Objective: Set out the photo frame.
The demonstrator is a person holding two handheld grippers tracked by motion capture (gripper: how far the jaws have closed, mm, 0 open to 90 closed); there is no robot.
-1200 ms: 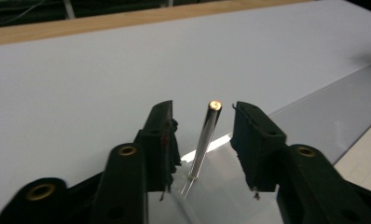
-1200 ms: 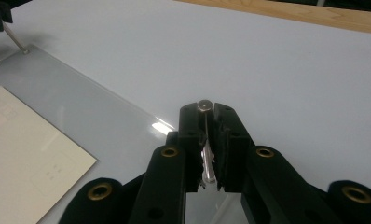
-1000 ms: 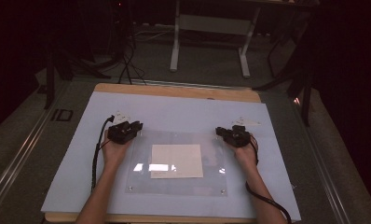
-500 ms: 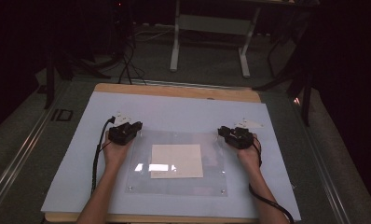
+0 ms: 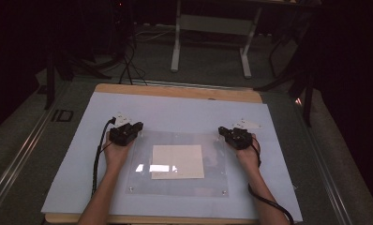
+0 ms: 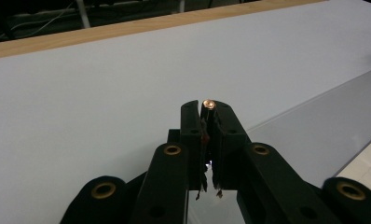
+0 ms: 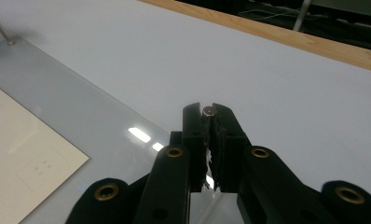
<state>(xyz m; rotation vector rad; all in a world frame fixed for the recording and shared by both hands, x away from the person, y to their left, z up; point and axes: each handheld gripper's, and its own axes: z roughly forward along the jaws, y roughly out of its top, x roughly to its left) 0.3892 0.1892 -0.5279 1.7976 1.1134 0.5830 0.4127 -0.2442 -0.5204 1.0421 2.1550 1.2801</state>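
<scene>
Left gripper view: copper-coloured pin (image 6: 209, 103) is pinched between the closed tips of the left gripper (image 6: 208, 108), at the edge of the clear plate (image 6: 314, 121). Right gripper view: silver pin (image 7: 208, 111) sits between the tips of the right gripper (image 7: 208, 112), whose jaws have just been closing and are now clamped on it, at the plate's other far corner.

High view: both grippers rest at the far corners of the plate, left (image 5: 137, 126) and right (image 5: 222, 131). A hand (image 5: 114, 152) is behind each.

Risks, as judged:
- Each pin is held only at the very tips, so a slight twist of a wrist could let it slip out and roll off.
- An uneven pull on the two sides could tilt or drag the plate, and the cream paper (image 5: 177, 161) lying at its middle would shift with it.
- The left cable (image 5: 99, 154) trails along the forearm and could snag on a pull back.
- The near corner screws (image 5: 130, 190) look seated. If they are fixed, a lift could flex the plate.

Surface: the plate lies flat on a pale sheet (image 5: 77, 178) covering a wooden table (image 5: 175, 91), with glare on the plate near the paper.

Room: dim, with a grey floor (image 5: 25, 154), cords on the floor (image 5: 128, 70) and a white desk frame (image 5: 210, 23) beyond the table.
</scene>
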